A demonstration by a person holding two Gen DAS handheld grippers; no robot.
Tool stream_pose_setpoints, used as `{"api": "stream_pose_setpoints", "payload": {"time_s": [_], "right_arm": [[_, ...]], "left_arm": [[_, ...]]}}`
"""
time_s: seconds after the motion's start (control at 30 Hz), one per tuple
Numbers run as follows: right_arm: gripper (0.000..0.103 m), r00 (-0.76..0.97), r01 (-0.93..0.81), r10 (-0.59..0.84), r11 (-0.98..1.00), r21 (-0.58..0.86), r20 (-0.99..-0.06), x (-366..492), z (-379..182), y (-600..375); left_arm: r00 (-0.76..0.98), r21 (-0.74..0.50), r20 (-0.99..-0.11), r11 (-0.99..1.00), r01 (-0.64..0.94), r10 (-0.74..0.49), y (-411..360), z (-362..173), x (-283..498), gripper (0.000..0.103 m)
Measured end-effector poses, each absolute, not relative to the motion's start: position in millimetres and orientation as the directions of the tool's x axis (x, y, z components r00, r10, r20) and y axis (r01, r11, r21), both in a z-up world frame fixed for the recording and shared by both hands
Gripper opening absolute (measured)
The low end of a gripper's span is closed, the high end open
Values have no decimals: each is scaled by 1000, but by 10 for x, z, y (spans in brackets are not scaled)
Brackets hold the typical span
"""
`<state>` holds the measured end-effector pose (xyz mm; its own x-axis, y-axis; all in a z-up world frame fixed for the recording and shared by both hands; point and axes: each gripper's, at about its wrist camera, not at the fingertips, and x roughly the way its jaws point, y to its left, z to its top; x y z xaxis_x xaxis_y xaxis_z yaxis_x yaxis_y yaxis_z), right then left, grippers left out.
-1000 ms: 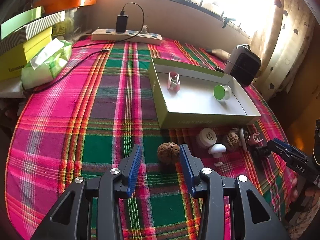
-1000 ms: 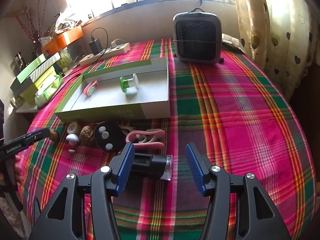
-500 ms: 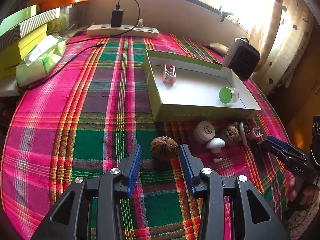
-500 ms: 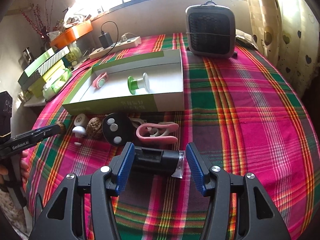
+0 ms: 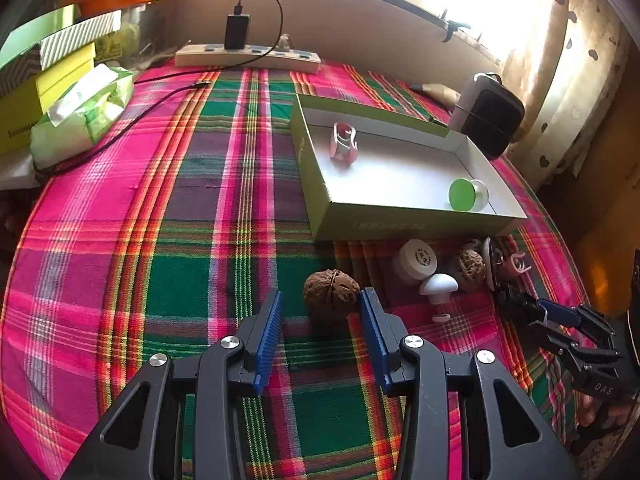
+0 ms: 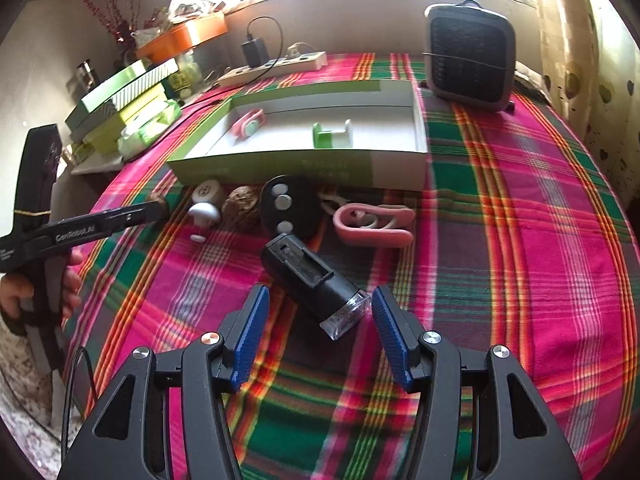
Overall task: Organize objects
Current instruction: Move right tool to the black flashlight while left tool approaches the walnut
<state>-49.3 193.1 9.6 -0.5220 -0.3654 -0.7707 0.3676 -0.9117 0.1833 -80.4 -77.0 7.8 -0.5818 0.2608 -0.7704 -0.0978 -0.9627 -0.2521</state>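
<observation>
My left gripper [image 5: 320,300] is open, its fingertips on either side of a brown walnut [image 5: 331,294] lying on the plaid cloth; the pads do not squeeze it. My right gripper [image 6: 320,294] is open too, and a black device with a clear end [image 6: 312,276] lies slantwise between its fingers. The green-sided box [image 5: 400,224] holds a pink clip [image 5: 343,146] and a green-and-white spool [image 5: 466,195]. In front of the box lie a white cap [image 5: 416,258], a white mushroom-shaped piece [image 5: 438,286], a second walnut [image 5: 471,266], a black disc [image 6: 286,208] and a pink clip [image 6: 374,226].
A dark heater [image 6: 470,66] stands behind the box at the right. At the back is a power strip [image 5: 248,58] with a charger and cable. A tissue pack [image 5: 84,112] and stacked boxes [image 5: 40,76] crowd the far left. A hand [image 6: 16,292] holds the left gripper.
The right gripper swung left and rolled, so the black device now lies slantwise between its fingers instead of crosswise. The left gripper has hardly moved around the walnut.
</observation>
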Motion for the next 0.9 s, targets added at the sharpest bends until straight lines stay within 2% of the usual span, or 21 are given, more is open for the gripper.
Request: {"api": "stream_pose_setpoints", "payload": {"time_s": [0.2, 0.33, 0.9], "right_arm": [[55, -505, 430, -401, -885, 180, -764, -438, 109, 1826], [55, -520, 420, -345, -900, 118, -781, -496, 62, 1770], [55, -531, 507, -316, -862, 4, -786, -609, 15, 1542]], "left_arm": [[-582, -252, -771, -963, -94, 259, -780, 79, -796, 38], [-580, -242, -776, -966, -92, 250, -776, 80, -804, 38], [-586, -186, -787, -980, -75, 194, -722, 61, -913, 38]]}}
